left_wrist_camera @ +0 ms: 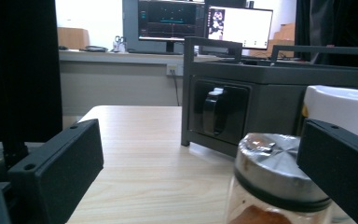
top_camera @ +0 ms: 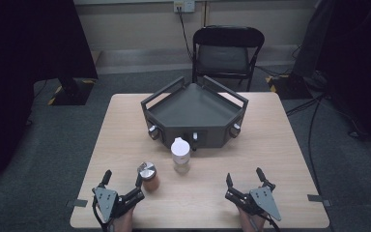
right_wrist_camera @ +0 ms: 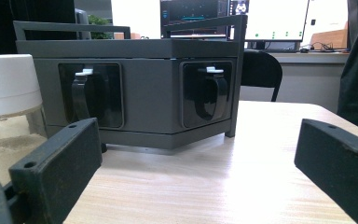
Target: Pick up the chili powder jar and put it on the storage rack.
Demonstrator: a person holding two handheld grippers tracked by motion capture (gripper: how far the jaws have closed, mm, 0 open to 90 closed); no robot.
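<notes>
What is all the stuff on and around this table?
Table: one, light wood, centre of the room.
Tray rack: one, dark grey, angled with rails, far middle of the table.
Jar with white lid: one, clear, just in front of the rack.
Jar with silver lid: one, holding orange-brown powder, near the left tongs.
Chair: one, black, behind the table.
Monitors: at least two, lit, on a far desk.
Left tongs: one, black, jaws open, near left edge.
Right tongs: one, black, jaws open, near right edge.
</notes>
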